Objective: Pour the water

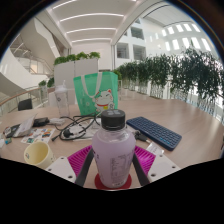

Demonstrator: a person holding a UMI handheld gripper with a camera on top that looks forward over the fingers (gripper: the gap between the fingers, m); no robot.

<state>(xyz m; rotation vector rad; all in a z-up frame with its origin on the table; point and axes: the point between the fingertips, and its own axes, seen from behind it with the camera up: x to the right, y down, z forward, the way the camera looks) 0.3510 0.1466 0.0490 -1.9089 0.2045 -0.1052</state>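
Clear plastic bottle with black cap (113,150) upright between magenta-padded jaws (113,163) closed against both its sides, above wooden worktop (180,118), pale yellow cup (37,153) just left, dark keyboard (153,131) beyond.

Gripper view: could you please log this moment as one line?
gripper: shut on bottle | bottle: upright, capped, between pads | cup: on table, beside fingers | pour: not begun
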